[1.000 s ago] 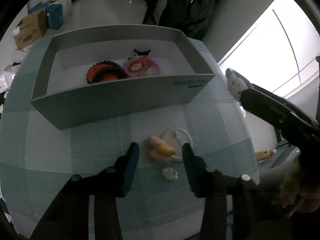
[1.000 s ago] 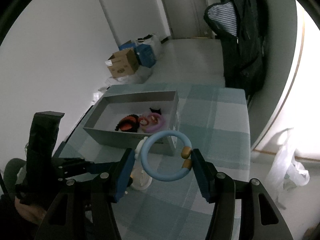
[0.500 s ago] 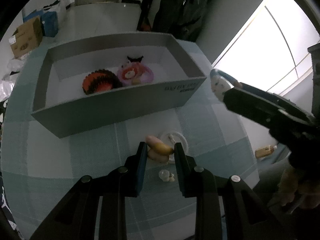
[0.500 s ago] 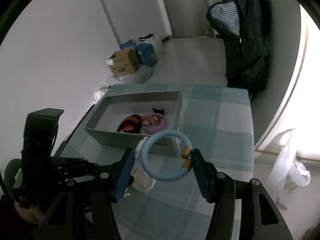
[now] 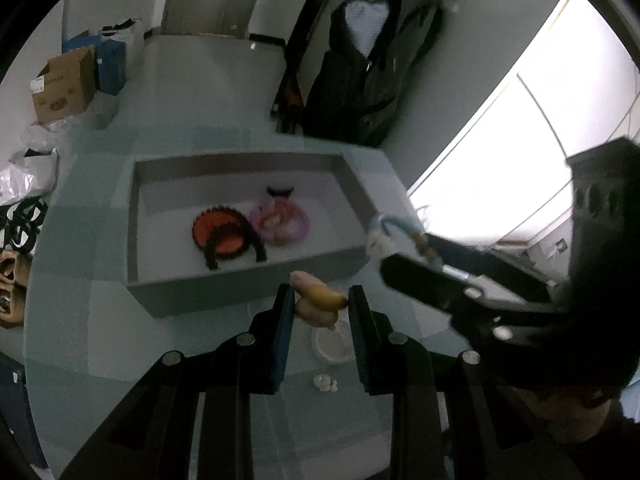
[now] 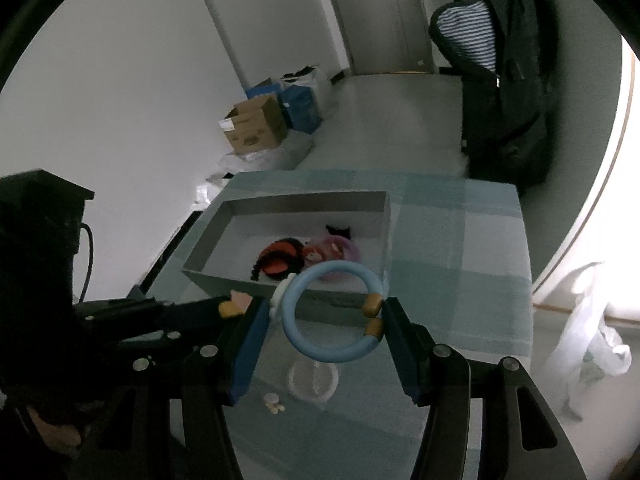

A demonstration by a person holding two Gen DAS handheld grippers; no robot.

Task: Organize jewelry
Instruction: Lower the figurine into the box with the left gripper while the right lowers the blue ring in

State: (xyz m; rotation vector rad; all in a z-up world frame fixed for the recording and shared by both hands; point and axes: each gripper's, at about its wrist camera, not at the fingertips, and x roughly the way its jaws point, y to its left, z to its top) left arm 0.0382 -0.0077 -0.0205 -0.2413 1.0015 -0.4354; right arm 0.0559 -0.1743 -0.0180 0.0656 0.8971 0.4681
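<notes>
Inside grey box (image 5: 256,292): orange bracelet (image 5: 224,234), pink bracelet (image 5: 282,222).

Your right tool (image 6: 322,318) clamps the blue ring (image 6: 332,316) above the checked worktop (image 6: 460,280); grey box (image 6: 280,284) just beyond, left tool (image 6: 236,305) pinching a pink-yellow charm (image 6: 235,304) left of it.

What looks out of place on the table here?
Two pieces lie loose on the tablecloth, outside the grey box that already holds two bracelets: a white ring and a few small pale beads beside it. Nothing looks spilled or broken.
</notes>
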